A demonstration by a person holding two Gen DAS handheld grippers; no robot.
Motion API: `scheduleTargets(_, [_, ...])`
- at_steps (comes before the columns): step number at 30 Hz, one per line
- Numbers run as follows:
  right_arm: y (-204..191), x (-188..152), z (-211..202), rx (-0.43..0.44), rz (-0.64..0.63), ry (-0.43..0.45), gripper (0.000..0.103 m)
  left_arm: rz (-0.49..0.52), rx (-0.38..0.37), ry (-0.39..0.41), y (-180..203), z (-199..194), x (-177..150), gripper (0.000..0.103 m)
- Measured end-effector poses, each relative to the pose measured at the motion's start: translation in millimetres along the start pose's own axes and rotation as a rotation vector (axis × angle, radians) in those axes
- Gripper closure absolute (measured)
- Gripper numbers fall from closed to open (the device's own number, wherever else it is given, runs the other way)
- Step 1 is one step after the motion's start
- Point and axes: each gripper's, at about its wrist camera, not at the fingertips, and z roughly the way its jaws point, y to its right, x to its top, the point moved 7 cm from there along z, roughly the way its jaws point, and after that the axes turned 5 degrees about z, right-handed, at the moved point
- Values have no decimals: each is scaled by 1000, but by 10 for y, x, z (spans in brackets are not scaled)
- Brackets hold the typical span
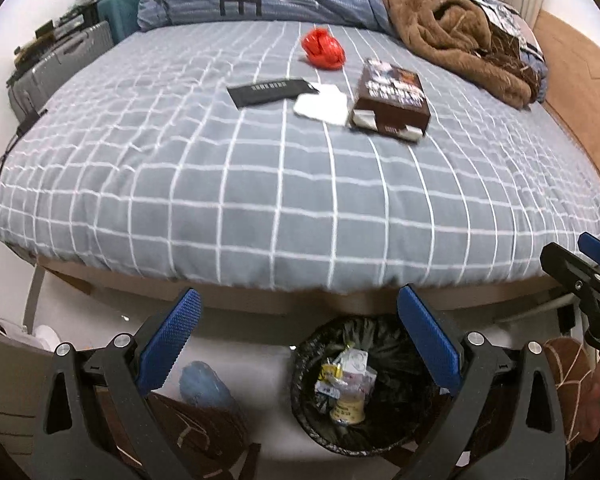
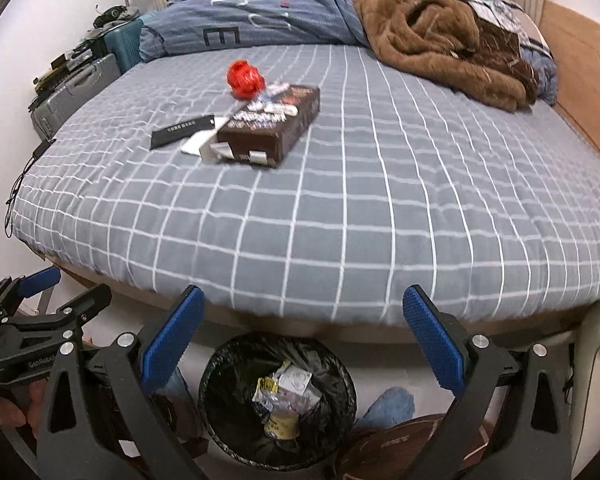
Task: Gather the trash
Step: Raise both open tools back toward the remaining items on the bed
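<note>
Both grippers, left (image 1: 298, 340) and right (image 2: 304, 340), hang spread wide and empty above the bin (image 2: 278, 400), the brown box (image 1: 390, 100) lying farther up the bed, slightly nearer the right.

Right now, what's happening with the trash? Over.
Both grippers, left gripper and right gripper, open, empty. Red wrapper, brown box on bed. Bin below. Nothing blocking.
</note>
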Motion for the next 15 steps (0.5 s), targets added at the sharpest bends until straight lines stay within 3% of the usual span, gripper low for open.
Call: scheduleTargets(15, [-235, 572, 39, 12, -27, 46, 8, -3, 18, 46, -321, -54, 524, 6])
